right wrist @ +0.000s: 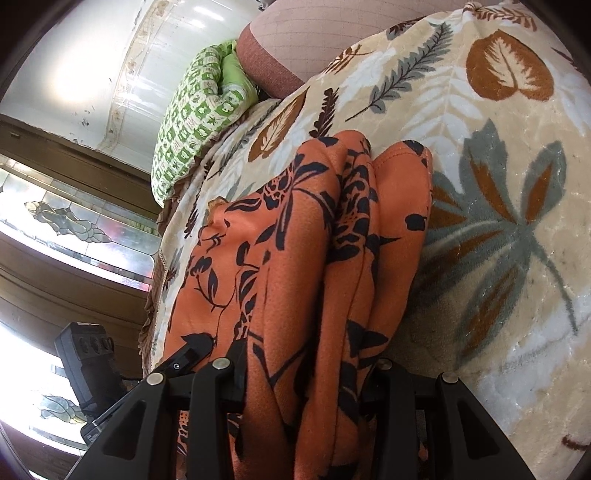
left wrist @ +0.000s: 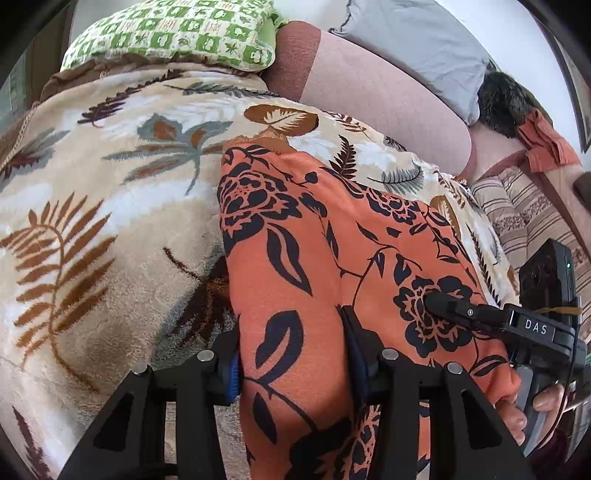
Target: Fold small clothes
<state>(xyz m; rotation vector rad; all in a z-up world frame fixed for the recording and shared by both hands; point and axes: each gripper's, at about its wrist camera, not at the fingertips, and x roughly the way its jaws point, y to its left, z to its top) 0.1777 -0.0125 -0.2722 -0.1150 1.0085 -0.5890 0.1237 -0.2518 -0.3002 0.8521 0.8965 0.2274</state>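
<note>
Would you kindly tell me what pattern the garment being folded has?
The garment is orange with a black floral and leaf print, clearest in the left wrist view.

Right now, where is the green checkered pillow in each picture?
Left wrist view: the green checkered pillow sits top left, above the leaf blanket.
Right wrist view: the pillow is upper left of centre, at the blanket's far edge.
Shared landmark: the orange flowered garment in the middle of both.

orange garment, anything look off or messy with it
Nothing damaged. The orange garment is bunched into uneven lengthwise folds rather than flat on the leaf blanket, gripped by both the left gripper and right gripper.
</note>
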